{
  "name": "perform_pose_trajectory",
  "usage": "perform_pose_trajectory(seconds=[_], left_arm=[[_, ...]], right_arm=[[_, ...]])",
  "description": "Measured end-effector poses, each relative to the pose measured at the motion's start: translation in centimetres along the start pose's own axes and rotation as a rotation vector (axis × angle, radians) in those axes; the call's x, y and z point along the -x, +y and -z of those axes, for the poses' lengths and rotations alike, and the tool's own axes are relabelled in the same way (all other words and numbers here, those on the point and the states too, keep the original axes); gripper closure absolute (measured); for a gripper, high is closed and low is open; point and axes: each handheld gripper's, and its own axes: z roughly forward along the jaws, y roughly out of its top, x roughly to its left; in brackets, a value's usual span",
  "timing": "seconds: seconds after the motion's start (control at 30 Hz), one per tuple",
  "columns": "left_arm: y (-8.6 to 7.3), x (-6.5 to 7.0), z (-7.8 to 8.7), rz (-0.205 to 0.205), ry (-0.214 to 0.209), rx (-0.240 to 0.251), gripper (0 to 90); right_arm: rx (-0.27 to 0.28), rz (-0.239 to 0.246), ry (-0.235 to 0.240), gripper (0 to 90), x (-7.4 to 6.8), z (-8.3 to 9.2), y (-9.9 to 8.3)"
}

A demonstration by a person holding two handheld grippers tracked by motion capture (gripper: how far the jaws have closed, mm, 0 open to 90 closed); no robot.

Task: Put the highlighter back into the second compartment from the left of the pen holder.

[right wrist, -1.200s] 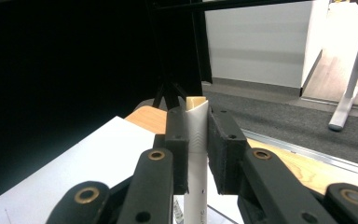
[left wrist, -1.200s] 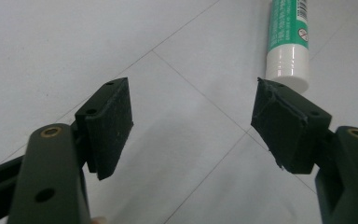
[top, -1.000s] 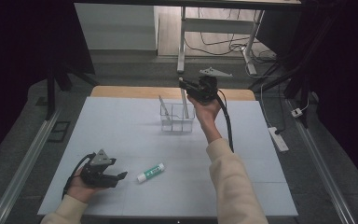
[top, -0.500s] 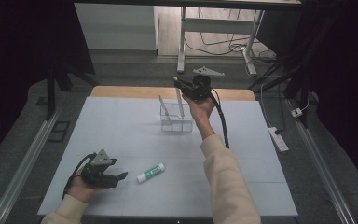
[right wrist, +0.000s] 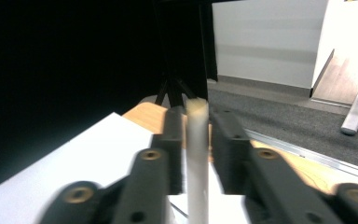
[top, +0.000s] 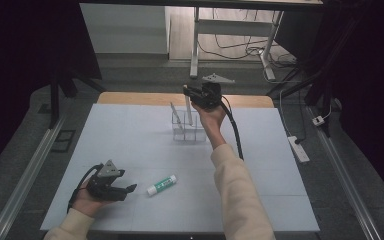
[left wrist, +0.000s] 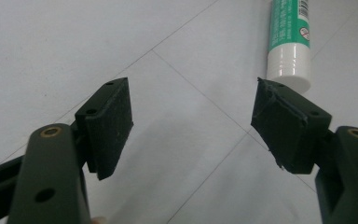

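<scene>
The right hand-held gripper [top: 194, 95], jaws just parting, releases a white stick [top: 189, 109] into the clear holder [top: 189, 131] below; the glue stick [top: 162, 185] waits beside the open left hand-held gripper [top: 125, 189].

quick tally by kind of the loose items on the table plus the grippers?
Clear compartment holder: 1
White sticks standing in the holder: 2, one leaning, one upright between the right gripper's jaws
Green-and-white tube: 1
Grippers: 2, with the left gripper open beside the tube
Total: 6
</scene>
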Motion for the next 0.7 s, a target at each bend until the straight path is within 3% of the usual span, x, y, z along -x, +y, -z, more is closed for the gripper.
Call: perform_pose_trajectory(seconds=[0.3, 0.7], left_arm=[[0.0, 0.0, 0.0, 0.002, 0.002, -0.003, 28.7], [0.0, 0.1, -0.1, -0.002, 0.003, -0.006, 28.7]], right_arm=[[-0.046, 0.054, -0.029, 60.4, -0.1, 0.7, -0.1], [-0.057, 0.062, 0.01, 58.5, 0.1, 2.4, -0.5]])
